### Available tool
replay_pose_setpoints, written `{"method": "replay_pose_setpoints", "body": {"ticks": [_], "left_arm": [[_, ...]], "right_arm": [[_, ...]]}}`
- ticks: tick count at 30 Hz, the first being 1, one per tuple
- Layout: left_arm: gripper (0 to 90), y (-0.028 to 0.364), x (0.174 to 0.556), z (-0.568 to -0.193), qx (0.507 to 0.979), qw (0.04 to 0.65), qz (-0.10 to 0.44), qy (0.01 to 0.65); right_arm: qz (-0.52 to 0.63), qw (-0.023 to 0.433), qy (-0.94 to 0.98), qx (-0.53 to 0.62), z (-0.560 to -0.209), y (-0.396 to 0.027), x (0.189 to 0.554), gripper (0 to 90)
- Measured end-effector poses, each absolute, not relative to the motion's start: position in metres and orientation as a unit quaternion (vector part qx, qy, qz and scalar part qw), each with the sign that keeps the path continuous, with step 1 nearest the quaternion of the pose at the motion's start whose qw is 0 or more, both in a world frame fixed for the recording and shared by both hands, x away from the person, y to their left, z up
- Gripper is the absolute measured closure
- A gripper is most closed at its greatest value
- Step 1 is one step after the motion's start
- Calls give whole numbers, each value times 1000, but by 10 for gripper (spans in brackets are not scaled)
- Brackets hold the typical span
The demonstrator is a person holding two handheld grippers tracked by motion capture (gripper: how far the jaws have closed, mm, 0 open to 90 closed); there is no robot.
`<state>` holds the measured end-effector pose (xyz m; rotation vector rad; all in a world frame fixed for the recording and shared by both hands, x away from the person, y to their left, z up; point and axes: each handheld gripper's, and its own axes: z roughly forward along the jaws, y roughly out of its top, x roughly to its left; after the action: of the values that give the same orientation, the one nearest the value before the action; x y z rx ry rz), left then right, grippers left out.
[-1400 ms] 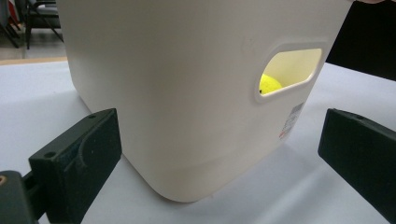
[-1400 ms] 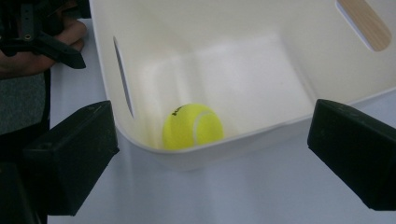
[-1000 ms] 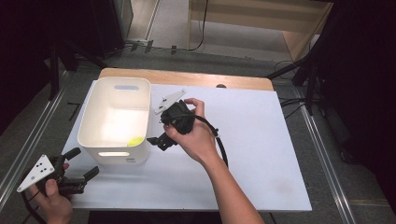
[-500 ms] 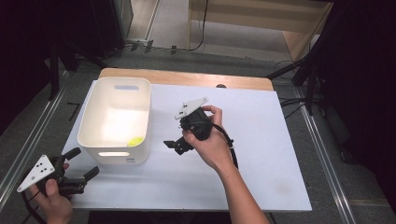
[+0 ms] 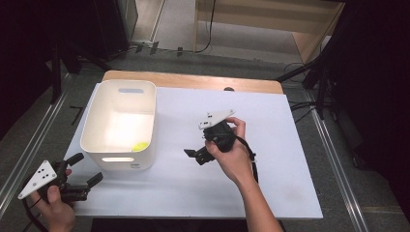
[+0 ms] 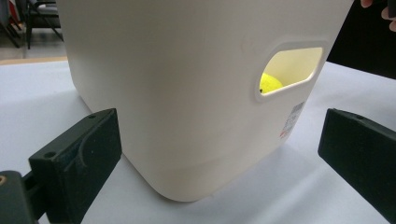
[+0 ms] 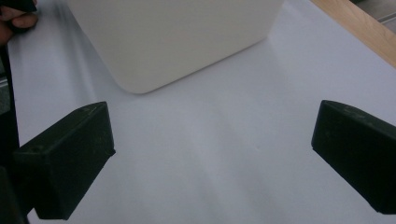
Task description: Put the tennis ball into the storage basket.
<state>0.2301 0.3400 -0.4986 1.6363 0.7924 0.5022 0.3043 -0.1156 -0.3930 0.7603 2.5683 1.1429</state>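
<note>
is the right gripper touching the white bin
Apart. The high view shows bare table between the right gripper and the white bin; its jaws stand open.

White bin [image 5: 102, 121] upright on table, yellow ball [image 5: 140, 146] inside

the right gripper [image 5: 197, 155], jaws spread and empty, has drawn back from the tall white plastic bin [image 5: 103, 150] toward the white table's [image 5: 280, 145] middle.
</note>
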Motion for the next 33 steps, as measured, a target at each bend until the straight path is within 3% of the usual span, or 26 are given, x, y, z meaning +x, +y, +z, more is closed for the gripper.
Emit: {"method": "replay_pose_setpoints", "body": {"ticks": [33], "left_arm": [[0,340,230,-499,705,583,219,338]], "right_arm": [[420,141,838,318,-421,-190,271,0]]}}
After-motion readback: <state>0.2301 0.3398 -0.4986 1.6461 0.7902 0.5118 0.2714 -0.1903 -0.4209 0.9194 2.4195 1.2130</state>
